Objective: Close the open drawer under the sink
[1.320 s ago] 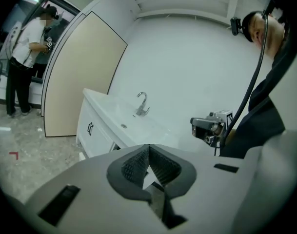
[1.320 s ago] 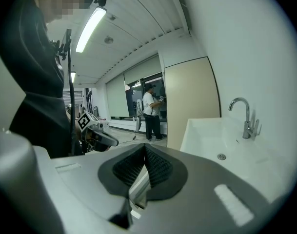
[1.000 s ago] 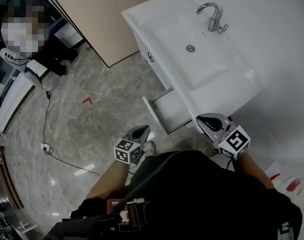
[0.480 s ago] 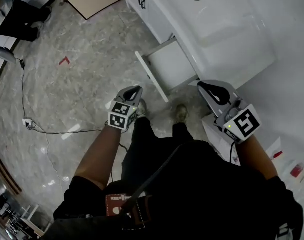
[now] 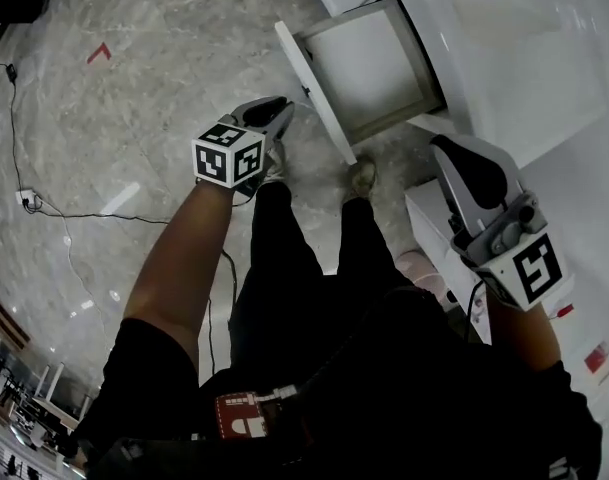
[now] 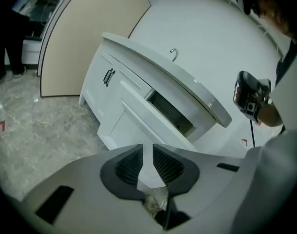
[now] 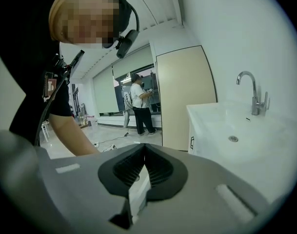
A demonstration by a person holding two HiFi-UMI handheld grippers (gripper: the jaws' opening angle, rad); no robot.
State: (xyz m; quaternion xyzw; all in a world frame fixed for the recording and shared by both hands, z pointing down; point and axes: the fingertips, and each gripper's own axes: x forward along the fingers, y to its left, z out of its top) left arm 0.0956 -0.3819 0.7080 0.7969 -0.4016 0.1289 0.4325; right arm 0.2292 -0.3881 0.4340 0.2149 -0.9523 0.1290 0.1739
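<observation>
The open drawer sticks out from the white cabinet under the sink, its white front panel facing me and its inside bare. My left gripper hovers just left of that panel, with a narrow gap between its pads and nothing held. In the left gripper view, my left gripper points at the drawer front, with the dark drawer opening above it. My right gripper is held up beside the cabinet's near corner. In the right gripper view its tips meet, next to the sink and faucet.
My shoes stand right in front of the drawer. A low white box sits by my right foot. A black cable and a red mark lie on the marble floor. People stand far off by a beige panel.
The head view has tipped down and come closer, so the drawer now sits at the top of the frame. My left gripper has moved up next to the drawer front. My right gripper has risen.
</observation>
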